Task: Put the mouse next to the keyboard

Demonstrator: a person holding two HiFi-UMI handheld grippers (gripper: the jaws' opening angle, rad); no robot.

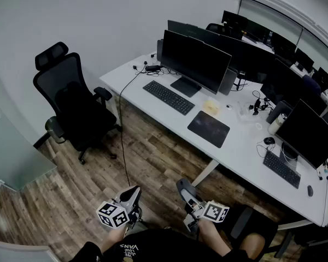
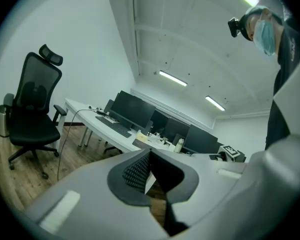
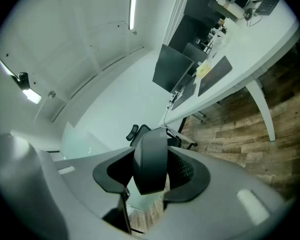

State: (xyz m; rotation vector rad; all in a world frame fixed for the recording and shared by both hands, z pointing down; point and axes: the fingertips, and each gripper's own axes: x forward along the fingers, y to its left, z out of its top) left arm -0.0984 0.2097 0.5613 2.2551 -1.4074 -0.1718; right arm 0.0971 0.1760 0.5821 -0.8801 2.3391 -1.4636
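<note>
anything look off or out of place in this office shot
The black rounded mouse is off the white desk, clamped in the right hand-held gripper over the wood floor, while the dark mouse pad beside the black keyboard lies bare. A black cable dangles off the desk edge.

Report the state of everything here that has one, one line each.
mouse, gripped between the right gripper's jaws, off the desk
right gripper, shut on the mouse
left gripper, shut, nothing between its jaws
near keyboard, flat on the desk, no mouse beside it
monitor behind it, screen dark
mouse pad, bare
office chair, unoccupied
</note>
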